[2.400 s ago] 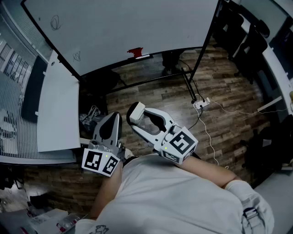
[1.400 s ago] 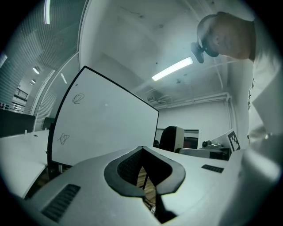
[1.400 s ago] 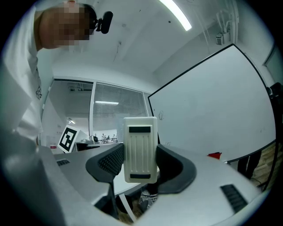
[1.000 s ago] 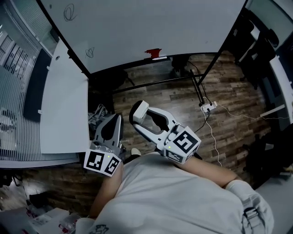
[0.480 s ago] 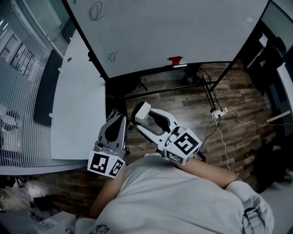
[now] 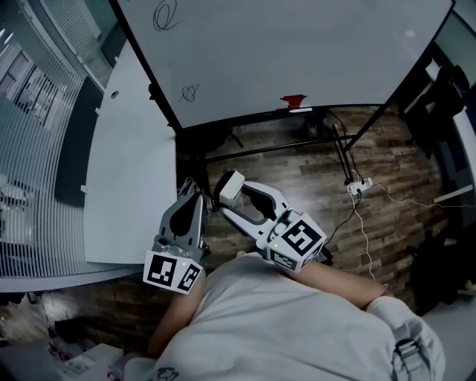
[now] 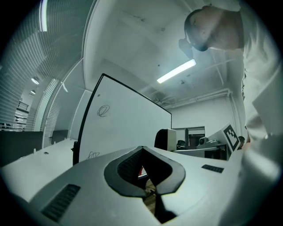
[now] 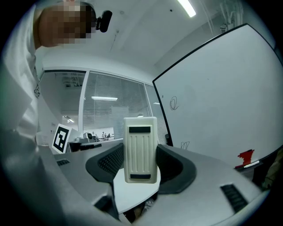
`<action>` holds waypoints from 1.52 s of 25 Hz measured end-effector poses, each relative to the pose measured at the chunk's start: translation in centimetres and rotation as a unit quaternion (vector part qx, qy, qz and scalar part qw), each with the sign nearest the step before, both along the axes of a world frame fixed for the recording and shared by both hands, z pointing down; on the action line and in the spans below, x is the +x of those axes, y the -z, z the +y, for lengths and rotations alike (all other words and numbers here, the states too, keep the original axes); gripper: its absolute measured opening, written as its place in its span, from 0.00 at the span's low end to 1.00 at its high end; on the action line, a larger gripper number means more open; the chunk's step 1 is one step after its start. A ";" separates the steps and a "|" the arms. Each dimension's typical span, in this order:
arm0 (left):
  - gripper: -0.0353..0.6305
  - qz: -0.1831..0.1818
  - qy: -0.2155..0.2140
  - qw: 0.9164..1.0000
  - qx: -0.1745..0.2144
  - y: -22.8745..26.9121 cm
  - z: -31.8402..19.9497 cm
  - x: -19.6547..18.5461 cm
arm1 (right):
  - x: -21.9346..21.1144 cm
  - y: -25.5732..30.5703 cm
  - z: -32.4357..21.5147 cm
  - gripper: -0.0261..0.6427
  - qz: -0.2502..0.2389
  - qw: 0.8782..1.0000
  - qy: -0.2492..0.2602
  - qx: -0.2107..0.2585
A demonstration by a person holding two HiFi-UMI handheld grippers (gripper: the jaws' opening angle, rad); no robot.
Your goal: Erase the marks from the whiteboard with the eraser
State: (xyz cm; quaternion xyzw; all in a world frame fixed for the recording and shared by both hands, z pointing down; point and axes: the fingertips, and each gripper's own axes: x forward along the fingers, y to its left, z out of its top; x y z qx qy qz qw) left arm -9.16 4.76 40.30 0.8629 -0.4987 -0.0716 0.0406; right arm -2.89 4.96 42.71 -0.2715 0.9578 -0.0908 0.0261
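The whiteboard (image 6: 297, 45) stands ahead on a black frame, with one scribbled mark (image 6: 168, 13) high at its left and a smaller mark (image 6: 190, 93) near its lower left corner. Both marks, the upper (image 8: 174, 103) and the lower (image 8: 184, 145), show in the right gripper view too. My right gripper (image 6: 232, 190) is shut on a white ribbed eraser (image 8: 140, 150), held upright and well short of the board. Beside it, my left gripper (image 6: 189, 195) is shut with nothing in it. Its view shows the board (image 7: 132, 128) and the upper mark (image 7: 103, 110).
A red object (image 6: 292, 100) sits on the board's bottom ledge. A white desk (image 6: 126, 164) runs along the left, beside slatted blinds. Cables and a power strip (image 6: 358, 185) lie on the wooden floor at the right, near the board's black stand leg (image 6: 342, 152).
The board and its marks have slid right and lower in the head view as the person moved leftward. Both grippers keep their pose; the eraser stays held.
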 end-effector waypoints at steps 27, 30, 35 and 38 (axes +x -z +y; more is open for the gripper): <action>0.06 0.008 0.092 0.996 -0.008 -0.3 -19.3 4.1 | 4.1 1.6 -20.7 0.39 0.005 0.995 0.095 0.027; 0.06 0.007 0.093 0.995 -0.021 -1.5 -20.3 4.5 | 4.1 0.5 -21.9 0.39 0.004 0.995 0.101 0.013; 0.06 0.007 0.082 0.996 -0.020 -1.4 -22.2 4.0 | 3.7 0.4 -23.7 0.39 0.012 0.996 0.090 0.017; 0.06 0.009 0.063 0.998 -0.020 -1.3 -24.2 3.4 | 3.4 0.4 -25.4 0.39 0.010 0.997 0.069 0.009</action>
